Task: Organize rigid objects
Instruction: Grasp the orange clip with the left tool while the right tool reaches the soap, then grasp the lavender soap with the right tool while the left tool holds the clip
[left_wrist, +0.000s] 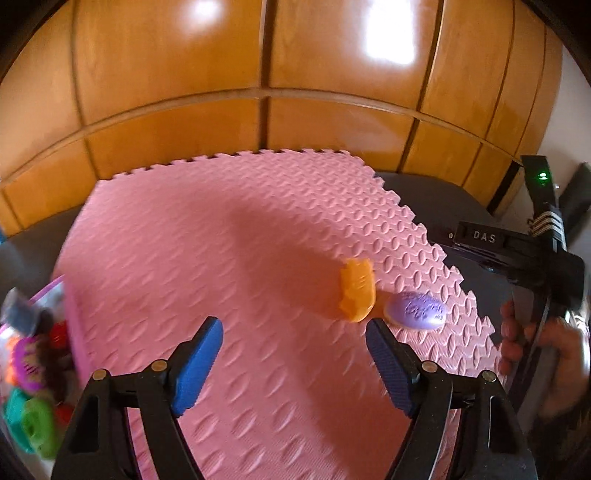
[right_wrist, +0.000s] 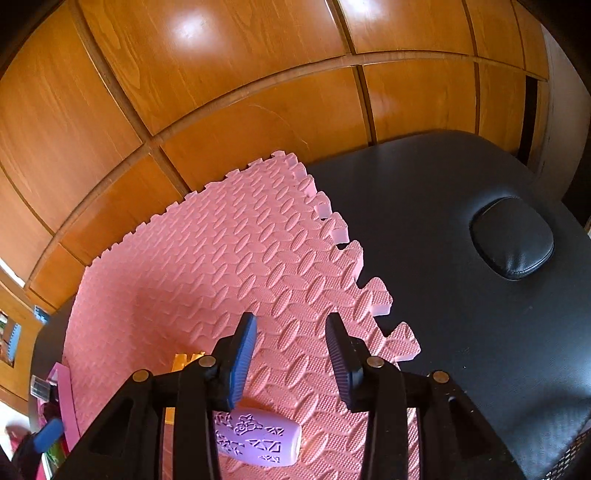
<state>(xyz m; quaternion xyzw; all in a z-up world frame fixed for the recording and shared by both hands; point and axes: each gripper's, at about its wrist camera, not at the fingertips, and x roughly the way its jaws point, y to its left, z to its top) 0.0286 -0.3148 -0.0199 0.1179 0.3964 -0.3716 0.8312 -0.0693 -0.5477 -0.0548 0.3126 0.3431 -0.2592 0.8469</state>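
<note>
Toys, two of them, left out on the pink foam mat (left_wrist: 207, 236): an orange piece (left_wrist: 357, 291) and a purple oval piece (left_wrist: 415, 310), lying just beside each other near the mat's right edge, possibly touching. Rest of the mat bare as far as shown. At the mat's left edge, a pink-rimmed bin (left_wrist: 70, 314) already crowded with bright bits — green, teal, red, magenta — too blurred to name singly. Judged from that: most of the sorting done, these two pieces likely the last to go over to the bin, though anything outside both views unknown.

Left tongs (left_wrist: 295, 363) held low over the near part of the mat, tilted down and forward, blue pads (left_wrist: 199, 363) spread wide, nothing between them. Right-hand pad's tip just short of the purple piece, orange piece a little beyond and between the two pads' line of aim; not yet around either.

Right tongs (right_wrist: 291, 363) raised over the mat's right edge where the jigsaw teeth meet the black padded table (right_wrist: 461, 314), pointed toward the far corner. Pads parted to a middling gap, empty. Purple piece (right_wrist: 258, 439) lying flat on the mat beneath and just behind the left pad, not gripped; a sliver of orange (right_wrist: 186, 360) showing past the frame. Seen from the left camera, right tongs' black body off the mat's right edge, a hand (left_wrist: 532, 343) wrapped round the handle.

Wooden panelled wall (left_wrist: 258, 66) behind the table.
</note>
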